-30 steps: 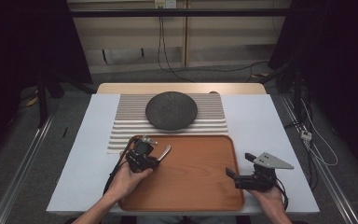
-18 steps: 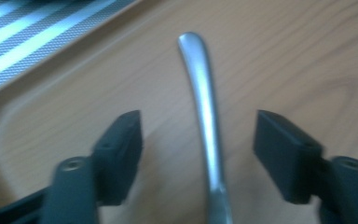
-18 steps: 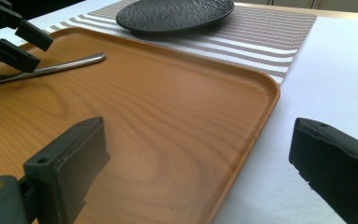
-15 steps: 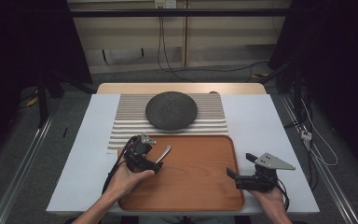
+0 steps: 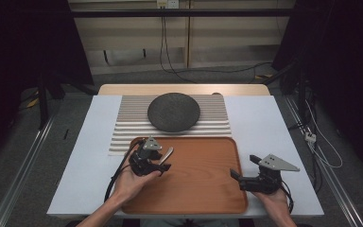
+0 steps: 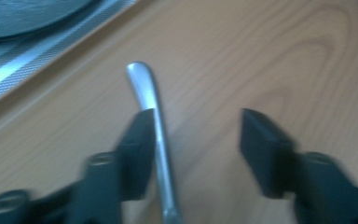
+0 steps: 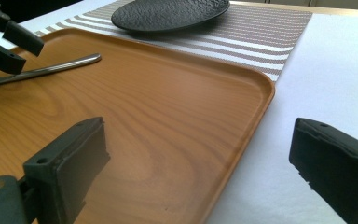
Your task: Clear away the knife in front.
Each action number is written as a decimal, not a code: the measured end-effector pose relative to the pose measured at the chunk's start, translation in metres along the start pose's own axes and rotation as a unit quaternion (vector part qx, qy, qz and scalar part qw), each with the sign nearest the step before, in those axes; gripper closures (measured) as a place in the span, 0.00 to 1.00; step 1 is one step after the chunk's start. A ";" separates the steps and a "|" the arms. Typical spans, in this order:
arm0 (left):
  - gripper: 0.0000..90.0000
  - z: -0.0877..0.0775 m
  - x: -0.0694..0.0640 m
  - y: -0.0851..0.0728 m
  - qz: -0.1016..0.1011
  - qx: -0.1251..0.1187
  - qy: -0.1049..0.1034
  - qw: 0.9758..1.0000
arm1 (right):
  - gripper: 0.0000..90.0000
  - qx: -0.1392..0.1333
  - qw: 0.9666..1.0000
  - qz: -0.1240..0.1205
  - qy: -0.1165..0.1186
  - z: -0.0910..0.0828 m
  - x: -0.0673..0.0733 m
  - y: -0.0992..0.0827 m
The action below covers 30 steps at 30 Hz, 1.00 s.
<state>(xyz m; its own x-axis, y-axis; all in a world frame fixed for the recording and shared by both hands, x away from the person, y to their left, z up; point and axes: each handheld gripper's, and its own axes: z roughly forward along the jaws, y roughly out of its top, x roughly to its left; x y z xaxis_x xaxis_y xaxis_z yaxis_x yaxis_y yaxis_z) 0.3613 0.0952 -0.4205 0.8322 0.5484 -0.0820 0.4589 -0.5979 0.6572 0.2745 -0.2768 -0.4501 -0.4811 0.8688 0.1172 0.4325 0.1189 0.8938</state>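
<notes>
A slim metal utensil handle (image 5: 167,153) (image 6: 144,86) (image 7: 51,70) lies on the left part of a wooden tray (image 5: 203,179) (image 6: 284,56) (image 7: 144,107). My left gripper (image 5: 165,161) (image 6: 196,135) (image 7: 16,49) is low over it and open. The handle runs between the jaws, along the inner face of one; the utensil's working end is hidden under the gripper. My right gripper (image 5: 244,166) (image 7: 198,140) is open and empty, straddling the tray's right rim. A black round plate (image 5: 174,111) (image 7: 168,14) (image 6: 18,14) sits beyond the tray.
The plate rests on a striped placemat (image 5: 127,125) (image 7: 270,37) that the tray's far edge overlaps. A white table cover (image 5: 264,123) (image 7: 335,70) lies bare to the right and left of the tray. Cables trail from both grippers toward the table's near edge.
</notes>
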 end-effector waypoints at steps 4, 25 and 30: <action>0.80 0.005 0.000 -0.003 -0.004 0.006 -0.004 1.000 | 0.04 0.001 1.000 0.001 -0.001 0.001 0.000 0.001; 1.00 0.019 0.004 -0.006 0.009 0.026 0.014 1.000 | 0.04 0.001 1.000 -0.003 0.004 0.001 0.000 0.001; 1.00 0.019 0.007 -0.008 -0.008 0.021 0.019 1.000 | 0.04 0.000 1.000 -0.002 0.006 0.001 0.001 0.001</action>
<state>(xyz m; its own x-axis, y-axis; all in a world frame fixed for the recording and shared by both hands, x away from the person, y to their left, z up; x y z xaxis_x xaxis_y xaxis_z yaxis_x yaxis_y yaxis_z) 0.3691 0.0929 -0.4403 0.8125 0.5796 -0.0627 0.4849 -0.6122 0.6246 0.2755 -0.2755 -0.4496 -0.4924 0.8623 0.1183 0.4309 0.1235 0.8939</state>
